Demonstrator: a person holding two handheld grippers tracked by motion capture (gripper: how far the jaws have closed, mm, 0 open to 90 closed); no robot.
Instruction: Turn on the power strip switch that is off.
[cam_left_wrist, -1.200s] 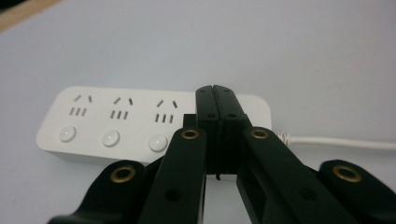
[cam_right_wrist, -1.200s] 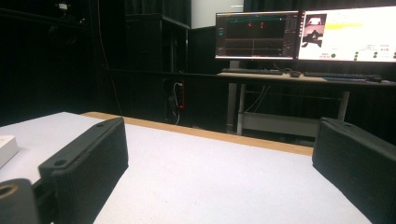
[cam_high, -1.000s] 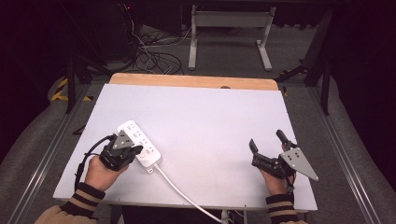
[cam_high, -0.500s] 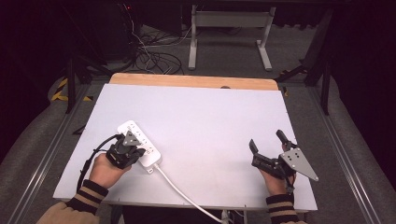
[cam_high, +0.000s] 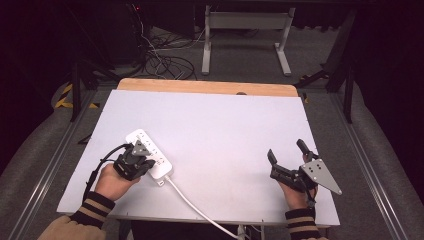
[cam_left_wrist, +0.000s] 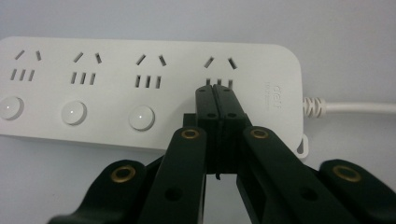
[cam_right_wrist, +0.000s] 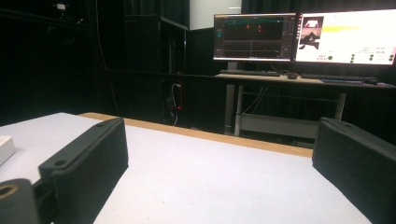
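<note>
Dark room: grey floor, tangled cables, two lit monitors on a desk.

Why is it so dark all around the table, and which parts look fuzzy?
High view: light falls on the white table while the room around stays dim. Left gripper view: the power strip is sharp, the near left claw soft. Right gripper view: the monitors glow bright and the right claw blurs.

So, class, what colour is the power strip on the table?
White power strip, clearest in the left gripper view.
</note>
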